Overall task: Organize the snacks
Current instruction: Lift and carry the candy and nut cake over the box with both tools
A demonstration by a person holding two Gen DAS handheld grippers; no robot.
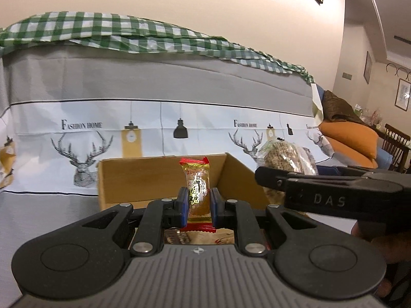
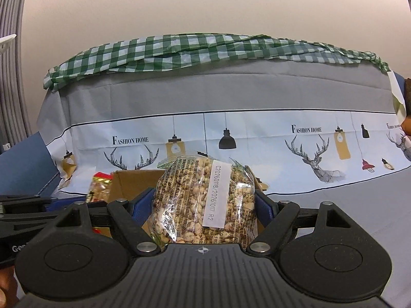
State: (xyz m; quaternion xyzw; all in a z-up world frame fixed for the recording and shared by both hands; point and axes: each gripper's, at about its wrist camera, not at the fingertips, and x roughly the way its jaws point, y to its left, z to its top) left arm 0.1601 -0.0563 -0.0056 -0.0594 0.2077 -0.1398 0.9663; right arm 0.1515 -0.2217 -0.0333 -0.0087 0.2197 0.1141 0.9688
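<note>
**Both snacks held over the box: lower before you let go**

The cake (image 1: 197,192), a small gold-and-red wrapped piece, stands upright between your left gripper (image 1: 197,205) pads, clenched at its lower half, above the near edge of the box (image 1: 143,179). The bag (image 2: 205,202), clear and full of puffed-grain pieces, sits in your right gripper (image 2: 205,205), jaws wide and pressing its sides; it hangs at the box's right wall.

- Judgement: the step in hand is placing both into the box. Other wrappers already lie at its bottom.
- Bring the bag fully inside the right wall before release; at present it may catch the rim.
- Your grippers are near each other. Place one snack, then the other, so they do not knock.
- Lower each snack close to the bottom before you let go.

The printed cloth (image 2: 257,133) behind is clear of the work.
</note>
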